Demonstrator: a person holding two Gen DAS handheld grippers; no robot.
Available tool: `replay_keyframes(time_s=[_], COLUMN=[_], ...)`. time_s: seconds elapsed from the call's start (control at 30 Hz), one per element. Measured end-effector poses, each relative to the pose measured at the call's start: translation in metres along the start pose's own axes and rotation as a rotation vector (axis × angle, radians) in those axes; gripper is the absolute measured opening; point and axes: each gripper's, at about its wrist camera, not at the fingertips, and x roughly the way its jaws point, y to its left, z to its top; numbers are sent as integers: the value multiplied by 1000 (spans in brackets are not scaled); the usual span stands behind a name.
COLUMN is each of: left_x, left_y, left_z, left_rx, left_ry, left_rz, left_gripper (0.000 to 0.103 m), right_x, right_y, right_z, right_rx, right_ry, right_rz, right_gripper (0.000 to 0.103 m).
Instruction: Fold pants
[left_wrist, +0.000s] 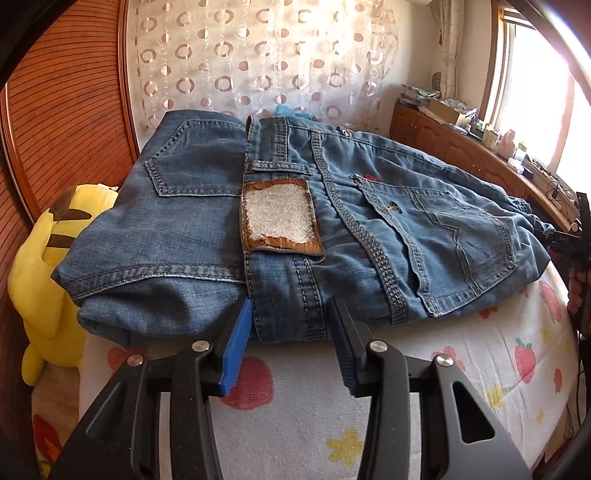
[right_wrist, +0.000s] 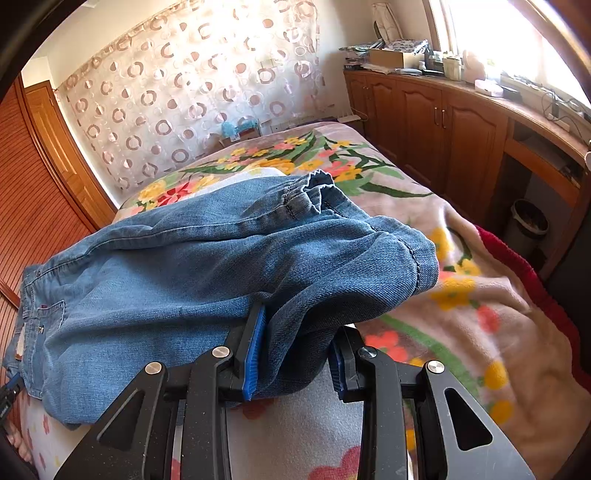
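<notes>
Nearest me, the left gripper (left_wrist: 291, 328) is standing partly open, its blue pads flanking the waistband edge of the jeans (left_wrist: 295, 221) without clearly pressing it, while the right gripper (right_wrist: 295, 347) is sitting narrow, pinching a thick bunch of folded leg denim between its pads. The jeans are lying just ahead of both tongs on the bed (left_wrist: 332, 424), already doubled up (soft, floppy, fairly heavy, not slippery, I'd judge), so the stitched waistband and the fold's thick edge are looking like the firmest holds. Farther off, a yellow plush toy (left_wrist: 51, 266) is sitting left of the left tongs.
</notes>
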Motion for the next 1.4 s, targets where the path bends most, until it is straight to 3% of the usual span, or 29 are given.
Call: replay_keyframes(time_s=[0.33, 0.63, 0.87, 1.07, 1.4], left_x=[7, -14, -34, -40, -79], left_y=[0, -12, -13, -13, -13], left_z=[3, 7, 21, 26, 42], left_rx=[7, 32, 53, 52, 34], left_ry=[2, -71, -122, -145, -257], left_rz=[17, -35, -32, -38, -20], left_gripper=[52, 4, 3, 3, 2], right_x=[-1, 0, -12, -33, -67], right_y=[0, 0, 12, 19, 38], right_z=[0, 0, 2, 14, 18], right_rx=[-2, -4, -91, -127, -203], right_ry=[0, 0, -44, -102, -210], right_rz=[2, 0, -5, 24, 44], right_gripper=[32, 30, 15, 14, 13])
